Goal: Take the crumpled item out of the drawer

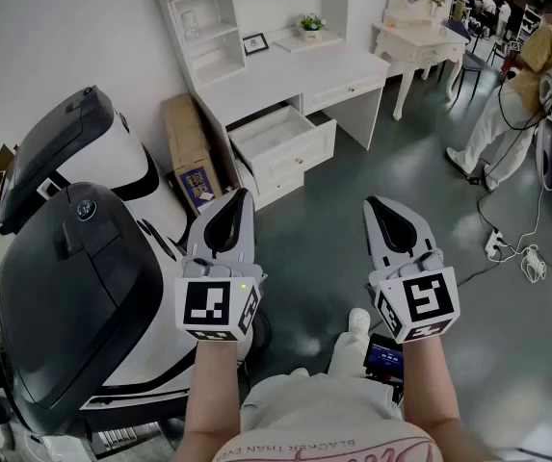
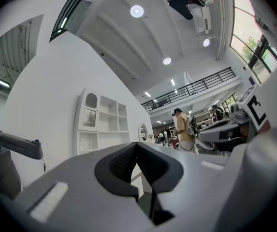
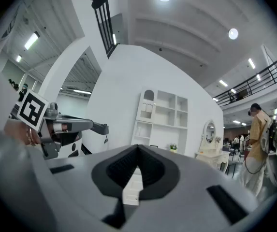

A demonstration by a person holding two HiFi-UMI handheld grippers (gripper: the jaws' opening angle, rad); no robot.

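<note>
The drawer [image 1: 300,152] stands pulled out from under the left end of the white desk [image 1: 295,77], its front facing the grey floor [image 1: 353,219]. Its inside looks pale, and the crumpled item cannot be made out in it from this far off. A closed drawer front sits just below the open one. On the desk top, near the back edge, stand a small potted plant [image 1: 311,22] and a picture frame [image 1: 254,42], below the white shelves [image 1: 208,12]. A cardboard box [image 1: 191,152] leans at the desk's left corner.

Both tools are held well apart from the drawer, side by side and pointing toward it. The left hand-held gripper [image 1: 238,196] has its jaws pressed together with nothing between them. The right hand-held gripper [image 1: 376,203] is likewise closed and empty.

A large black and white machine [image 1: 64,268] fills the left side. A white dressing table [image 1: 420,38] stands right of the desk, and a person [image 1: 521,89] stands beyond it, near a power strip [image 1: 495,243] on the floor.
</note>
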